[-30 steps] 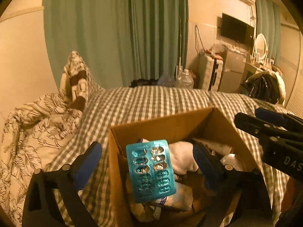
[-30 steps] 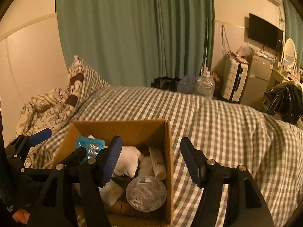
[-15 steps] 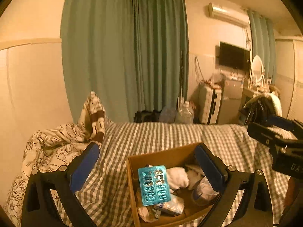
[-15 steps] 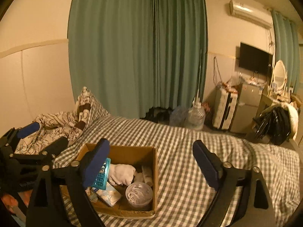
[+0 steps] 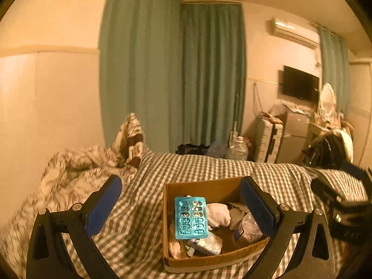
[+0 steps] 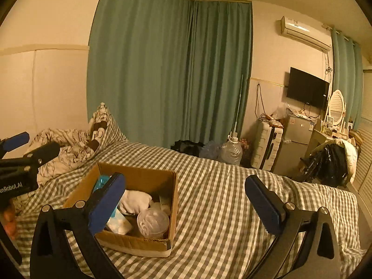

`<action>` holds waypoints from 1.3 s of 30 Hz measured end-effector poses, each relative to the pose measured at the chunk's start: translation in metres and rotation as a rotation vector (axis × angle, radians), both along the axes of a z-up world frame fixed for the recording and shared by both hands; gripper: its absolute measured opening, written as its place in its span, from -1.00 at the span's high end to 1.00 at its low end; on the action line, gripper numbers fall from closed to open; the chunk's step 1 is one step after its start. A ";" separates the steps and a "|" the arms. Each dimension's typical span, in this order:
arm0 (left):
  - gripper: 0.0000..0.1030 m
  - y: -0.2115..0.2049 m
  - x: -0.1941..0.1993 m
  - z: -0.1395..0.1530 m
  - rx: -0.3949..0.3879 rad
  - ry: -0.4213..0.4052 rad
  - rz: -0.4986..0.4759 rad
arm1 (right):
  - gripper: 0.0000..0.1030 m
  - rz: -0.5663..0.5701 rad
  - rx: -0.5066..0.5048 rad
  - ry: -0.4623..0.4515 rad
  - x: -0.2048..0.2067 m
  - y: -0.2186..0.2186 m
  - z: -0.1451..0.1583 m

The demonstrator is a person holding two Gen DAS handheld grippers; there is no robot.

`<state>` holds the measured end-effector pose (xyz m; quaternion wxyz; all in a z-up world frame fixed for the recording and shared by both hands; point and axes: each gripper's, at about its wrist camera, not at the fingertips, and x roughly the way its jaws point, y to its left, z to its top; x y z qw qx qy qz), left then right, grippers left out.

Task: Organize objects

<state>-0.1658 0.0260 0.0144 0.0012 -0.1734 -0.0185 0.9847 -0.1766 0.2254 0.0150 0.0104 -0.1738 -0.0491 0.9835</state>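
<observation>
Cardboard box sits on the gingham-covered bed, open-topped, already holding the sorted items. Contents visible: teal blister pack propped upright against the left wall; white cloth bundle mid-box; clear lidded cup in the near right corner; a flat white packet lying low at the front.

Left gripper: fingers spread wide, nothing between them, held above and short of the box. Right gripper: likewise spread and empty, aimed over bare bedspread just right of the box. No loose item on the bedspread in either view, so the packing looks largely done; judgement only.

Risks from here:
- Blister pack stands on edge and rises above the box rim. Any nudge to the box or a finger passing over could tip it out onto the bedspread.
- Box rests on soft bedding, not a hard surface. Pressing down on one wall, or leaning on the mattress nearby, would likely tilt it and shift the contents toward the low side.
- Cup may roll or tip if the box tilts; whether its lid is sealed cannot be told.
- Both grippers work close together on the box's left side; a reach by one could clip the other.

Crumpled patterned duvet lies well apart, beyond the box.
</observation>
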 end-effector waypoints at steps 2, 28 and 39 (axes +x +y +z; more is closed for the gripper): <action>-1.00 0.000 0.000 -0.003 0.009 -0.009 -0.002 | -0.99 0.001 0.004 0.000 -0.004 -0.002 -0.003; -1.00 0.007 0.007 -0.008 -0.048 -0.006 0.004 | -0.99 -0.020 -0.080 -0.019 -0.004 0.002 -0.004; -1.00 0.005 0.006 -0.007 -0.050 -0.008 0.002 | -0.99 -0.022 -0.069 -0.030 -0.006 0.001 -0.004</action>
